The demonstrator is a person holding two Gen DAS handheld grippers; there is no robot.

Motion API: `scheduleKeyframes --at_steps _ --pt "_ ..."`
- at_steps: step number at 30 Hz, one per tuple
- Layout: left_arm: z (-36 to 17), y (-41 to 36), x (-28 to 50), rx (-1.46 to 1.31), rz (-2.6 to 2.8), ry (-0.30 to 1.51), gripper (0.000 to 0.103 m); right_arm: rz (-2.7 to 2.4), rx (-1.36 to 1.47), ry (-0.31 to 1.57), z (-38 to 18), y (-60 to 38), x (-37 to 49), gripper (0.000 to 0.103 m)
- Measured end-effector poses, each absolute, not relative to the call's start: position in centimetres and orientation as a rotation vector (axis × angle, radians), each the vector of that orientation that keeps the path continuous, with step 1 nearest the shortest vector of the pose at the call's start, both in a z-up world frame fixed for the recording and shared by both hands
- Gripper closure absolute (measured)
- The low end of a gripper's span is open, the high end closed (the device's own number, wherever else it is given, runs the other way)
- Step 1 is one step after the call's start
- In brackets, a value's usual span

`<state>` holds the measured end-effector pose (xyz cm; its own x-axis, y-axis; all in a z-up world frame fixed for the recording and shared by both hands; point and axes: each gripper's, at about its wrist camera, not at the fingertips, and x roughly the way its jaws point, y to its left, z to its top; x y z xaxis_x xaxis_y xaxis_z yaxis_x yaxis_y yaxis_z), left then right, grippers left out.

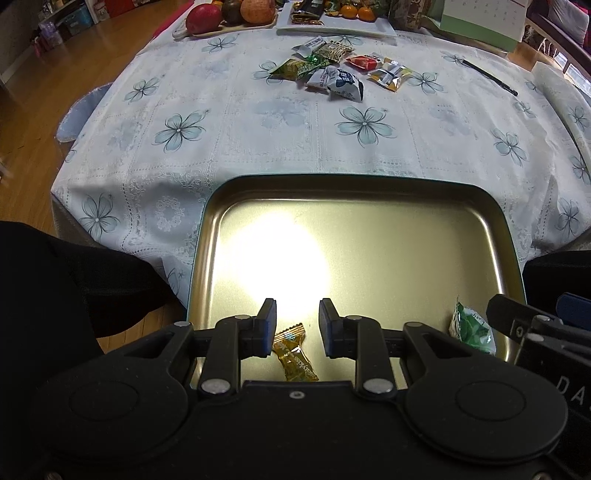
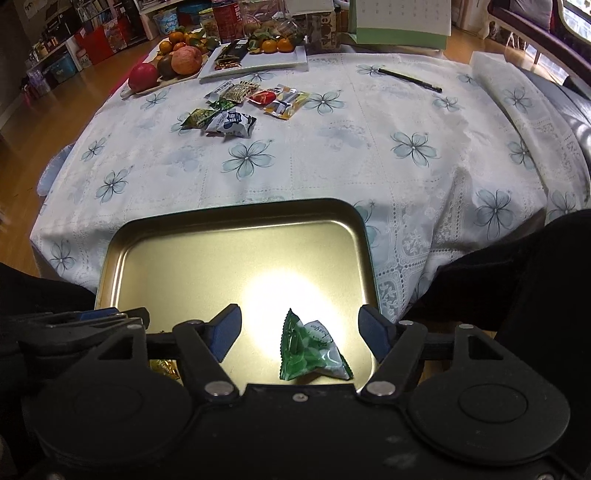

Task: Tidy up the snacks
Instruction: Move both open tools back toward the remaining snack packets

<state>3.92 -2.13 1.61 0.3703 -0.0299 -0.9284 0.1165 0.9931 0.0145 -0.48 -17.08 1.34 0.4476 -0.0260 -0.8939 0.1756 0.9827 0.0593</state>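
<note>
L gripper [image 1: 297, 314] jaws apart over gold candy [image 1: 294, 353]; R gripper [image 2: 300, 323] apart over green candy [image 2: 310, 350]. Both candies loose in gold tin tray [image 2: 236, 212] at near tabletop [image 2: 424, 173] edge, floral cloth. Mid: snack packet pile [image 1: 332, 70]. Far: black pen [image 2: 410, 80], fruit plate [image 2: 166, 62], white plate [image 2: 258, 62], calendar [image 2: 400, 22]. Wood floor [image 1: 74, 70], shelves w/ clutter behind.

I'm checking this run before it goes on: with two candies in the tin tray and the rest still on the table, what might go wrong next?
1. The tin tray hangs past the table edge, so pressing on its near side may tip it.
2. Both grippers hover open, close together; the right gripper could bump the left gripper.
3. The snack pile overlaps, so one grab may drag neighbours.
</note>
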Motion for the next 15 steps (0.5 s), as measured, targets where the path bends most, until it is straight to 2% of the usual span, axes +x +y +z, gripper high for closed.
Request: scheduleKeyframes --at_steps 8,15 --pt "2.5 -2.0 6.5 0.136 -0.108 1.157 0.067 -0.094 0.121 1.073 2.5 -16.7 2.6 0.028" --pt "3.5 -1.3 10.5 0.164 -0.100 1.117 0.067 -0.135 0.223 0.927 4.5 -18.1 5.9 0.028"
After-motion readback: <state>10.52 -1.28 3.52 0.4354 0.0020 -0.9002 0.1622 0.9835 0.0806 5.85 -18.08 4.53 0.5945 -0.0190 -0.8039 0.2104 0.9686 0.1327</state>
